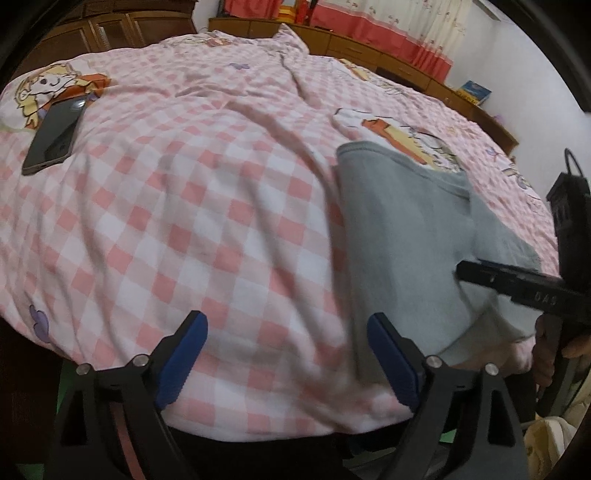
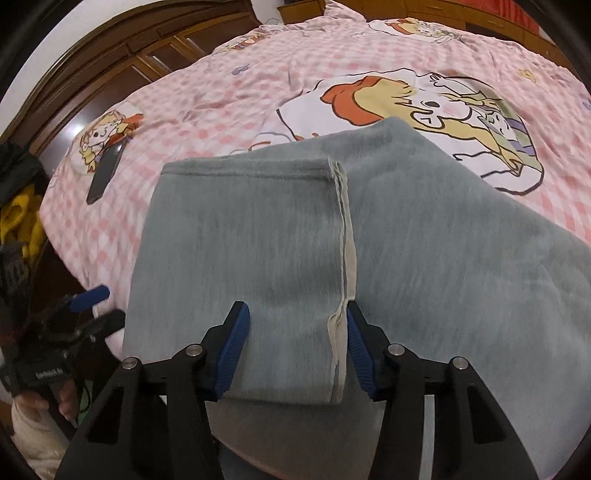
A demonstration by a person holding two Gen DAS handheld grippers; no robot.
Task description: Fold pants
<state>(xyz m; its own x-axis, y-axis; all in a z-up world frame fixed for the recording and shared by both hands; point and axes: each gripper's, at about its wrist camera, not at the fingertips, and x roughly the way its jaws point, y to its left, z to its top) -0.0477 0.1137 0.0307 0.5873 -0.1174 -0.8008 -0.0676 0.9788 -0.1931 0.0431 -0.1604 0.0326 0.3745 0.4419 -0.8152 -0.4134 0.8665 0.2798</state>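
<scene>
Grey pants [image 2: 424, 251] lie on the pink checked duvet [image 2: 258, 85], with one part folded over to the left [image 2: 243, 236] and a pale seam edge [image 2: 345, 258] running down the middle. My right gripper [image 2: 295, 314] hovers low over the folded part. Its blue pads stand apart, the right one beside the seam, and neither visibly presses the cloth. In the left wrist view the pants [image 1: 406, 229] lie to the right. My left gripper [image 1: 286, 332] is open over bare duvet [image 1: 184, 221], with nothing between its fingers.
A dark phone [image 1: 55, 136] rests on the duvet at the far left. Wooden cabinets [image 1: 351, 44] and red-trimmed curtains [image 1: 406, 22] line the far side of the bed, with a blue book [image 1: 474, 90] on the ledge. A hand [image 2: 66, 398] holds the left tool.
</scene>
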